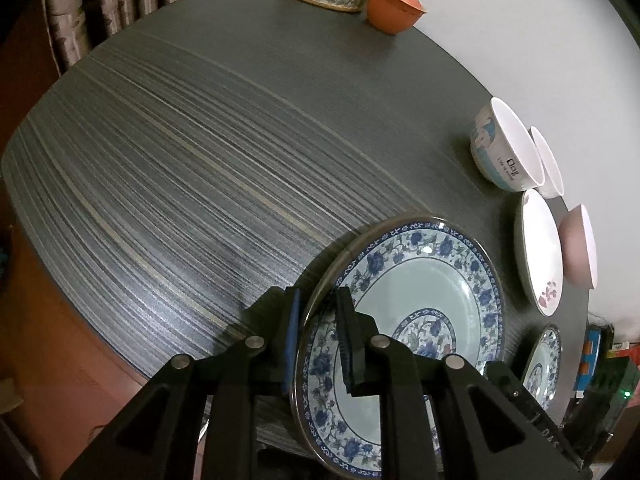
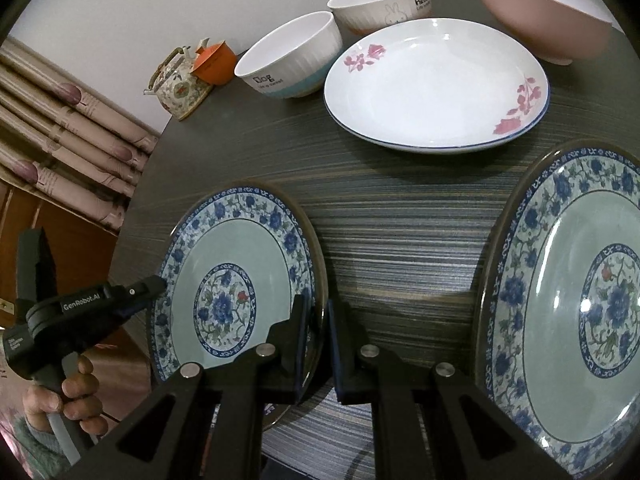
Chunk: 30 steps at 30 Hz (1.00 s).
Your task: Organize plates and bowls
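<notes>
A blue-flowered plate point(image 1: 420, 280) lies on the dark striped table; both grippers straddle its rim. My left gripper point(image 1: 318, 336) has one finger under and one over the near-left rim, pads close to it. In the right wrist view the same plate point(image 2: 240, 248) sits at lower left, with my right gripper point(image 2: 318, 344) around its right rim and the left gripper point(image 2: 156, 286) at its left rim. A second blue-flowered plate point(image 2: 560, 300) lies to the right. A white plate with pink flowers point(image 2: 436, 84), two white bowls point(image 2: 292, 60) point(image 2: 380, 4) and a pink bowl point(image 2: 544, 16) stand behind.
A floral teapot point(image 2: 180, 84) and an orange lidded cup point(image 2: 214, 62) stand at the table's far edge by the wall. Curtains point(image 2: 68, 132) hang to the left. The table edge point(image 1: 120, 356) drops off near my left gripper.
</notes>
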Each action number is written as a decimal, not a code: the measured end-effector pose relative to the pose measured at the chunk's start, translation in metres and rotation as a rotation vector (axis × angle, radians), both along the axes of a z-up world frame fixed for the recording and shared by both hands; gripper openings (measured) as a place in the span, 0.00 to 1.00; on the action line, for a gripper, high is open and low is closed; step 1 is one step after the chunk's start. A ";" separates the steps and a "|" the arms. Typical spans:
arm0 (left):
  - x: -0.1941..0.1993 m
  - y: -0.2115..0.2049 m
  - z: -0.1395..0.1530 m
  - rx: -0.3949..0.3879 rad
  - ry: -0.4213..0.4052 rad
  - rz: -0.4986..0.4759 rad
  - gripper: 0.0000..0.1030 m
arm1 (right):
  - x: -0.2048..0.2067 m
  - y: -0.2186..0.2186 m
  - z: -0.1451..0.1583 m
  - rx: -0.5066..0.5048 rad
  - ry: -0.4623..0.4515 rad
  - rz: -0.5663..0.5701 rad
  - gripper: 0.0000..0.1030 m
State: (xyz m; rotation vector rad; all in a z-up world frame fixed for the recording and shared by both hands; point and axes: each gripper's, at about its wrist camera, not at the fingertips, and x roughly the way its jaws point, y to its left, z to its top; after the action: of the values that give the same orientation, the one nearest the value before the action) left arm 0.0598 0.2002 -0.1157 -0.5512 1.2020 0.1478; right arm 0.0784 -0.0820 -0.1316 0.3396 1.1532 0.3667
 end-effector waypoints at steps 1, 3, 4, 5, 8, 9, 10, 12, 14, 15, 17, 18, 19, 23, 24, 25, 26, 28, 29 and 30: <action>0.000 0.000 -0.001 -0.003 0.005 0.001 0.15 | 0.001 0.002 0.000 0.000 0.001 0.000 0.11; 0.000 0.001 -0.003 -0.010 0.014 0.005 0.16 | 0.002 0.004 0.000 0.005 0.002 0.000 0.12; 0.000 0.002 -0.003 -0.014 0.015 0.008 0.16 | 0.002 0.004 0.001 0.007 0.003 0.001 0.13; 0.000 0.002 -0.003 -0.017 0.016 0.010 0.16 | 0.002 0.003 0.002 0.007 0.005 0.000 0.13; 0.000 0.002 -0.004 -0.024 0.017 0.014 0.16 | 0.002 0.002 0.002 0.007 0.011 -0.004 0.13; 0.000 0.002 -0.004 -0.027 0.019 0.014 0.16 | 0.003 0.002 0.002 0.008 0.017 -0.005 0.13; 0.000 0.003 -0.004 -0.027 0.020 0.015 0.16 | 0.003 0.003 0.001 0.009 0.025 -0.006 0.13; 0.000 0.003 -0.004 -0.024 0.021 0.015 0.16 | 0.004 0.003 0.000 0.012 0.034 -0.005 0.13; -0.001 0.003 -0.003 -0.029 0.019 0.020 0.18 | 0.004 0.003 0.001 0.007 0.035 -0.005 0.14; -0.001 0.004 -0.002 -0.030 0.017 0.024 0.18 | 0.004 0.002 0.001 0.005 0.035 -0.007 0.14; -0.002 0.006 0.000 -0.029 0.009 0.032 0.23 | 0.003 0.000 0.002 0.003 0.035 -0.011 0.15; -0.002 0.007 0.000 -0.025 0.006 0.037 0.23 | 0.003 -0.001 0.004 0.004 0.034 -0.011 0.16; -0.003 0.007 0.001 -0.021 0.002 0.041 0.23 | 0.003 -0.003 0.005 0.002 0.031 -0.017 0.16; -0.005 0.009 0.006 -0.012 -0.024 0.056 0.23 | 0.000 -0.011 0.011 0.027 0.026 -0.016 0.17; -0.006 0.008 0.007 -0.009 -0.030 0.056 0.23 | -0.001 -0.014 0.013 0.030 0.021 -0.015 0.17; -0.006 0.007 0.008 -0.006 -0.037 0.054 0.23 | -0.001 -0.016 0.015 0.035 0.020 -0.010 0.18; -0.006 0.006 0.010 -0.004 -0.045 0.048 0.23 | -0.002 -0.018 0.017 0.045 0.021 -0.003 0.18; -0.007 0.003 0.012 0.000 -0.056 0.033 0.23 | -0.004 -0.024 0.022 0.069 0.022 0.008 0.18; -0.006 0.001 0.013 0.000 -0.061 0.024 0.23 | -0.006 -0.027 0.025 0.071 0.017 0.016 0.18; -0.006 -0.002 0.015 0.000 -0.069 0.010 0.23 | -0.009 -0.030 0.028 0.071 0.011 0.026 0.18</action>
State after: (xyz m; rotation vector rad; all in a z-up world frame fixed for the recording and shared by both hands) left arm 0.0540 0.1985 -0.1010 -0.5581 1.1322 0.1364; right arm 0.0696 -0.1123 -0.1031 0.3889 1.1580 0.4300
